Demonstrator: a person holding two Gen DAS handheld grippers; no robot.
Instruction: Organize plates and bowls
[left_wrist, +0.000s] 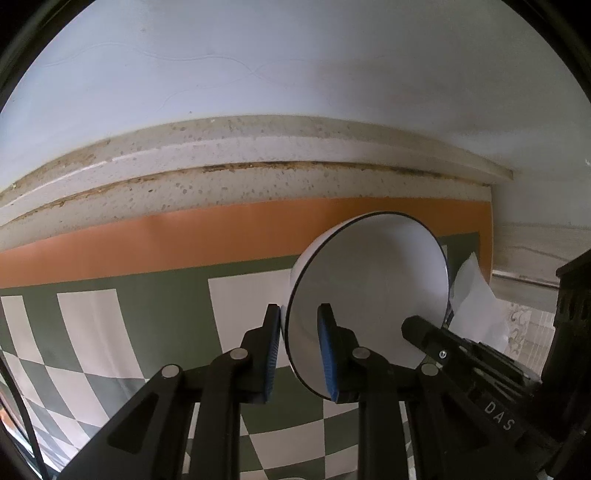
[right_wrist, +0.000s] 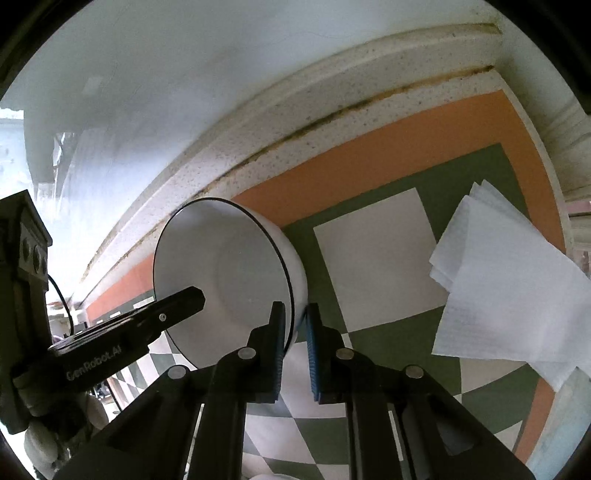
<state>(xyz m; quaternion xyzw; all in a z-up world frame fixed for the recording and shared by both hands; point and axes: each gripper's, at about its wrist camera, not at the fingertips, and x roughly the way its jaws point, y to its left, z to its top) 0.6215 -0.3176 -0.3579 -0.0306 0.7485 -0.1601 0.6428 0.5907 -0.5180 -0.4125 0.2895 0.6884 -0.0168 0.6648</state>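
A white bowl (left_wrist: 369, 280) with a thin dark rim is held tilted in the air above the checked mat, its inside facing the cameras. My left gripper (left_wrist: 298, 317) is shut on its rim, one blue pad outside, one inside. My right gripper (right_wrist: 295, 315) is shut on the opposite rim of the same bowl (right_wrist: 221, 273). The right gripper's finger shows in the left wrist view (left_wrist: 424, 332), and the left gripper's finger shows in the right wrist view (right_wrist: 173, 306). No plates are in view.
A green-and-white checked mat (left_wrist: 159, 295) with an orange border covers the speckled counter (left_wrist: 258, 177) against a white wall. A folded white paper napkin (right_wrist: 509, 288) lies on the mat at the right; it also shows in the left wrist view (left_wrist: 476, 295).
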